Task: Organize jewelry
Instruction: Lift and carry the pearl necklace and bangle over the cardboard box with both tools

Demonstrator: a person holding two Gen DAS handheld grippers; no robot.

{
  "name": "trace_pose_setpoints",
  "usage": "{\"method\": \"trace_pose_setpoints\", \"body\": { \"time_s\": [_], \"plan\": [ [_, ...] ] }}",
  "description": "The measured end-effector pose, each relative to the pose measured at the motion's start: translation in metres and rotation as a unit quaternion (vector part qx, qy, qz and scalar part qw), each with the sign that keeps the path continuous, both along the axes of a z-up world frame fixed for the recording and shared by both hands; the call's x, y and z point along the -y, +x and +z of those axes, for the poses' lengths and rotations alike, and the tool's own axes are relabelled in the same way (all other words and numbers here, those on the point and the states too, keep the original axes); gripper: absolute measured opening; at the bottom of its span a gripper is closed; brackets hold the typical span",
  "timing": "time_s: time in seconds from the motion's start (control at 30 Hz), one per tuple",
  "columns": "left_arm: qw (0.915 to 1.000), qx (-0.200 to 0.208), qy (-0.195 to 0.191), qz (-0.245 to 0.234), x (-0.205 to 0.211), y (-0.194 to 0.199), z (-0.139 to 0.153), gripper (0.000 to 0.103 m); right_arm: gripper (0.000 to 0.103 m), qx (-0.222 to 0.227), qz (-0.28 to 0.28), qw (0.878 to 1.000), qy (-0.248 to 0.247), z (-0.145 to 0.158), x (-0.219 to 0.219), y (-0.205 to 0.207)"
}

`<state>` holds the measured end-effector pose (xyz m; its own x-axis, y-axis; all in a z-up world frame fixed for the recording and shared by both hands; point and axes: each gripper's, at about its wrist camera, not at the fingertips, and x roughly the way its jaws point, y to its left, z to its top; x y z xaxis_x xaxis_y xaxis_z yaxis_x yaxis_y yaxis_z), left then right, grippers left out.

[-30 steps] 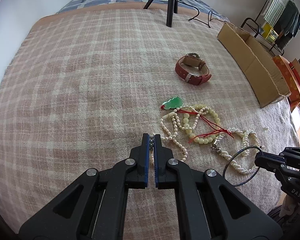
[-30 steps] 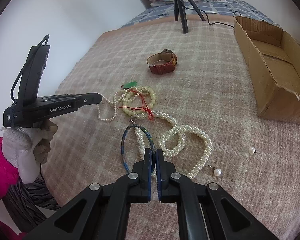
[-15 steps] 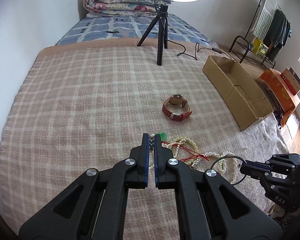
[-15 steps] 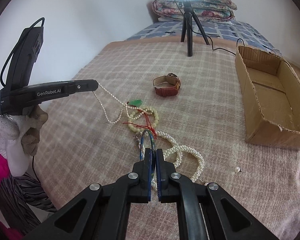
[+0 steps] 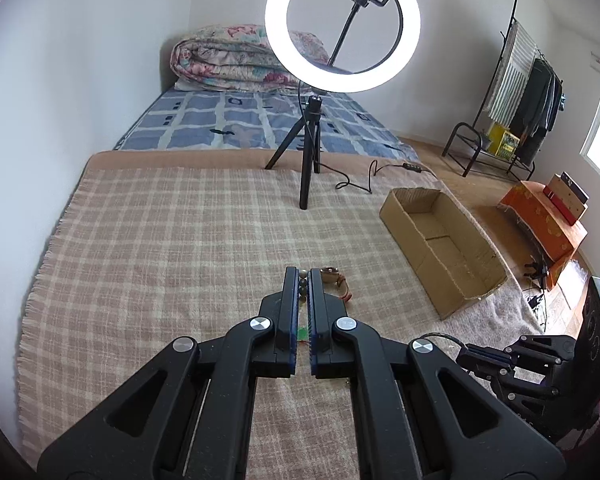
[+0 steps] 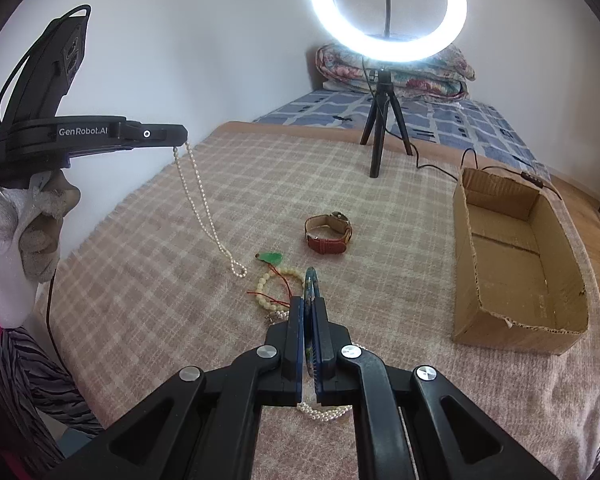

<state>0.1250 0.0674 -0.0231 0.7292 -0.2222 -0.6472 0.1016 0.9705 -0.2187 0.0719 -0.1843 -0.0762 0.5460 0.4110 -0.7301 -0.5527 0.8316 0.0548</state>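
Right wrist view is showing the biggest change: a second ago the left gripper [image 6: 180,136] was low by the pile, and now it's sitting up high off to the left of my right gripper [image 6: 308,308], pinched tight on the thin pearl strand [image 6: 204,208]. That strand is hanging down with only its bottom loop brushing the plaid blanket [image 6: 148,264], so it's pulling free of the tangle instead of dragging everything along. My guess is it's pretty much separated and ready to go somewhere, maybe the cardboard box [image 6: 512,256] off to the right.

The right gripper is clamped down on the dark bangle [image 6: 310,280], which is sticking up edge-on between the fingers. Just ahead of its tips, the cream bead bracelet [image 6: 274,286] with red cord and the green pendant [image 6: 271,257] are lying on the blanket, and the brown watch [image 6: 327,234] is sitting a bit further out. A thicker pearl rope [image 6: 324,412] is peeking out underneath.

Only readable writing is "GenRobot.AI" on the side of the left gripper. In the left wrist view a couple of pearls are showing between the closed fingers [image 5: 290,300].
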Motion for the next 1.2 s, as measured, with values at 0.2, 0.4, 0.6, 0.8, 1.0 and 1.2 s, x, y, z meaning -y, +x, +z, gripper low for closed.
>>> {"method": "trace_pose_setpoints", "body": {
  "time_s": [0.2,0.4,0.6,0.8,1.0,1.2],
  "plan": [
    [0.9996,0.025,-0.011,-0.004,0.004,-0.003,0.021,0.001,0.001,0.027,-0.008,1.000,0.006,0.016,0.007,0.000],
    [0.9985,0.046,-0.027,-0.014,0.011,-0.003,0.043,0.001,0.001,0.053,-0.020,0.998,0.012,0.034,0.015,0.003],
    [0.9966,0.062,-0.048,-0.028,0.024,0.005,0.063,0.001,0.001,0.080,-0.048,0.995,0.015,0.049,0.034,0.013],
    [0.9948,0.078,-0.044,-0.050,0.048,0.021,0.080,0.001,0.001,0.102,-0.086,0.991,0.021,0.065,0.065,0.027],
    [0.9930,0.082,-0.046,-0.071,0.075,0.048,0.091,0.001,0.001,0.109,-0.113,0.987,0.024,0.074,0.091,0.042],
    [0.9905,0.084,-0.063,-0.089,0.105,0.082,0.104,0.001,0.001,0.114,-0.138,0.984,0.014,0.073,0.112,0.059]
  ]
}}
